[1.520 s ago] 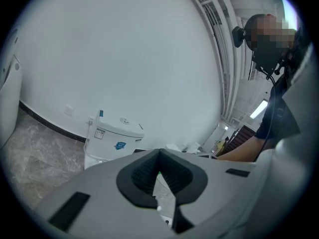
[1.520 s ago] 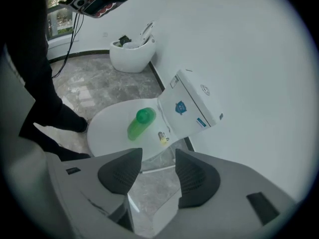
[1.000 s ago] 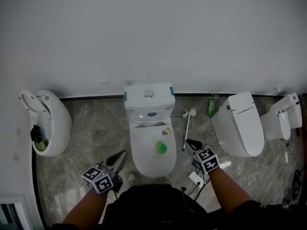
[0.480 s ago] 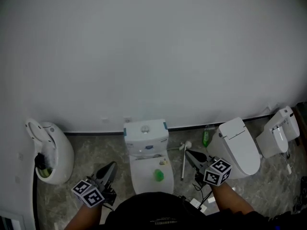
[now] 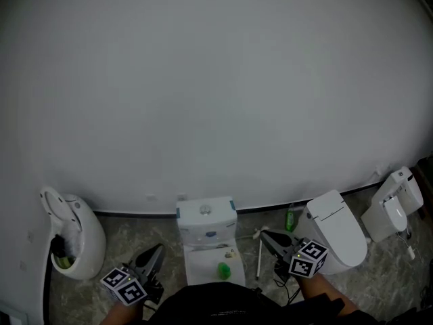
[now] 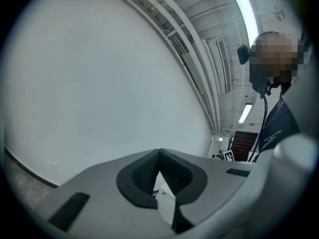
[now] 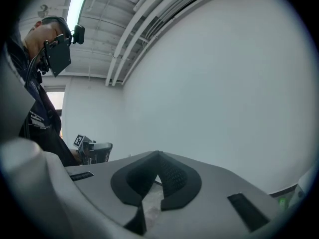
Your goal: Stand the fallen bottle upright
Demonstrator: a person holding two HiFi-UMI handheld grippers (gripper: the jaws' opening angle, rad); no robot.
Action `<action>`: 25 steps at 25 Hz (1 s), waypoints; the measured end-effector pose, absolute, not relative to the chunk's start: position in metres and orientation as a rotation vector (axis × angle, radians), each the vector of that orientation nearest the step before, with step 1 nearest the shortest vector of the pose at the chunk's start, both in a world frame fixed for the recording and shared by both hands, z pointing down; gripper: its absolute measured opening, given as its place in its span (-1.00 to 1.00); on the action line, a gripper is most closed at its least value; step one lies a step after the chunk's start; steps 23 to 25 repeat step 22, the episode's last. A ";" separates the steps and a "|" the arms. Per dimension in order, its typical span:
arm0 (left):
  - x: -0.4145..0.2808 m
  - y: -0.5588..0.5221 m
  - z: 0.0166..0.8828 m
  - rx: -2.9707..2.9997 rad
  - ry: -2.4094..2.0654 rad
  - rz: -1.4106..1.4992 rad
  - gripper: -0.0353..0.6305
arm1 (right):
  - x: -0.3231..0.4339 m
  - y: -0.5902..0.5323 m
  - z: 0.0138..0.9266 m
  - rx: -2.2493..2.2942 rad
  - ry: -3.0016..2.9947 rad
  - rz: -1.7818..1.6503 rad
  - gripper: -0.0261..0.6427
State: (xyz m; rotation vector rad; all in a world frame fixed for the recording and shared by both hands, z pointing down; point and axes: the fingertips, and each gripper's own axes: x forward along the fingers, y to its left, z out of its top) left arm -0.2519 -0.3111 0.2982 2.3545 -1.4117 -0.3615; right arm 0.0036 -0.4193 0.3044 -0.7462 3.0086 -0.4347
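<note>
**A:** Where is the small green plastic bottle (image 5: 290, 217) for us?

**B:** It is on the grey marbled floor (image 5: 132, 230), at the foot of the white wall (image 5: 216, 80). It stands between the white centre toilet (image 5: 206, 225) and the white closed-lid toilet (image 5: 335, 229) on the right. From the head view it looks already upright, though it is too small for us to be sure.

**A:** And our 2 grippers?

**B:** Both point level, low in the head view. The right gripper (image 5: 265, 235) has its jaws pressed together with nothing between them. The bottle sits just beyond its tips and to the right, near but not touching. The left gripper (image 5: 158, 250) is likewise closed at the tips and empty. It is well apart from the bottle, with the centre toilet between them.

**A:** How do we expect the bottle to handle?

**B:** We judge it light, stiff and smooth, so 1 careless nudge may tip it or let it slip. If we must take it, we open the right gripper first. Then we close on the middle of the body, below the narrow neck.
</note>
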 end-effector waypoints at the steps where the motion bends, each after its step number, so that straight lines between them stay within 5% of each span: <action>1: -0.251 -0.308 0.298 2.353 -1.413 -0.359 -0.83 | 0.003 -0.415 0.308 -0.740 3.021 -0.441 -0.88; 25: -0.261 -0.316 0.309 2.328 -1.417 -0.368 -0.83 | -0.020 -0.423 0.322 -0.690 3.077 -0.428 -0.88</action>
